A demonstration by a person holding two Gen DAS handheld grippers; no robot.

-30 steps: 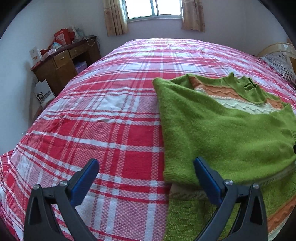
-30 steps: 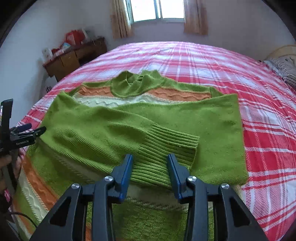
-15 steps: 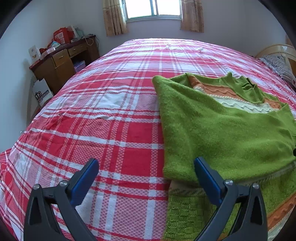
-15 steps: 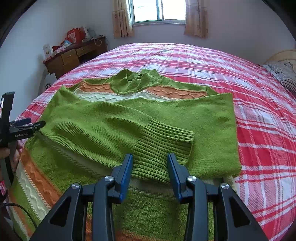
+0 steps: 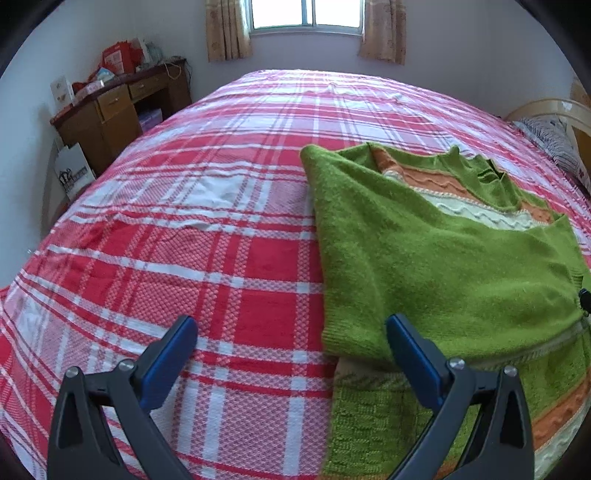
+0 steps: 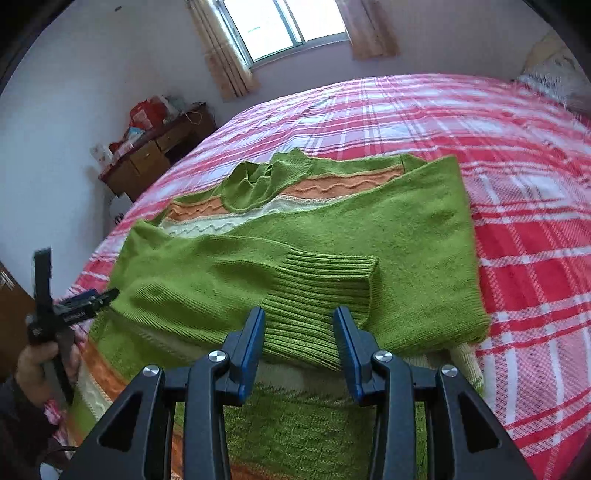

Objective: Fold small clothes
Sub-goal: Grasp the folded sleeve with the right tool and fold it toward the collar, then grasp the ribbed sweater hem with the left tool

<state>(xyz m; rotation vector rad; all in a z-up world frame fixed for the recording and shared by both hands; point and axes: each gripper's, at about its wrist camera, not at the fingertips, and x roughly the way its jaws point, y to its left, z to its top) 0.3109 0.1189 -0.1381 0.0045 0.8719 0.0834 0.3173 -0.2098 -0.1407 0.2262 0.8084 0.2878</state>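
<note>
A small green sweater with orange and white stripes lies flat on the bed, both sleeves folded across its front. Its ribbed cuff rests on top near the middle. My right gripper is open, jaws apart above the cuff, holding nothing. The sweater fills the right half of the left wrist view. My left gripper is wide open and empty above the sweater's left edge; it also shows at the left of the right wrist view.
The bed has a red and white plaid cover. A wooden desk with boxes stands by the far left wall. A window with curtains is behind the bed. A striped pillow lies at the far right.
The right gripper has tilted and lifted slightly, so its view has rolled. The sweater lies as before. The left gripper has hardly moved.
</note>
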